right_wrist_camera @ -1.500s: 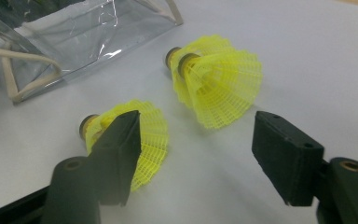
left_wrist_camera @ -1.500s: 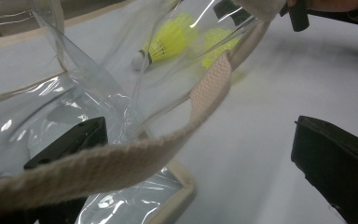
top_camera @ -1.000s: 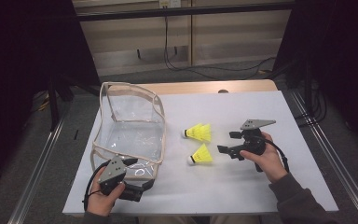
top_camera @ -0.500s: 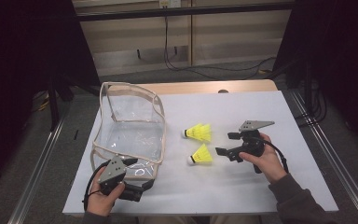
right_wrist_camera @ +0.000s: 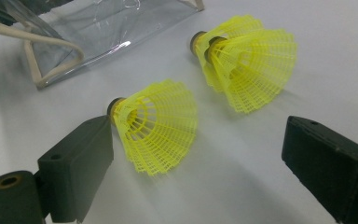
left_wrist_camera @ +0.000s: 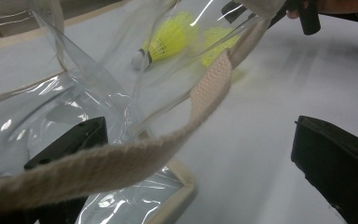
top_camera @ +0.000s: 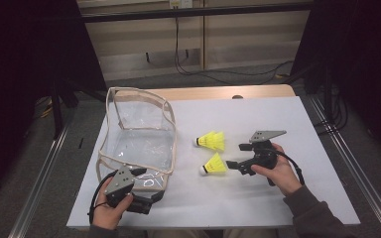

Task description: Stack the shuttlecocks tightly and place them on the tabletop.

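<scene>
Nowhere any legible writing; right claw (right_wrist_camera: 196, 158) agape beside near shuttlecock (right_wrist_camera: 156, 126), left claw (left_wrist_camera: 205, 163) agape astride bag strap (left_wrist_camera: 121, 158).

On the table (top_camera: 297, 124), the bag (top_camera: 139, 136) stands toward the left edge, reaching from near the far edge down toward the near-left corner, where the left gripper (top_camera: 146, 196) lies at the bag's near rim by the near edge. Right of the bag, about mid-table, lie two shuttlecocks: the farther shuttlecock (top_camera: 211, 141) sits behind the nearer shuttlecock (top_camera: 214, 165), the two close but apart. The right gripper (top_camera: 234, 156) lies just right of the nearer shuttlecock, between it and the table's right edge, its jaws standing either side of that shuttlecock's wide end.
</scene>
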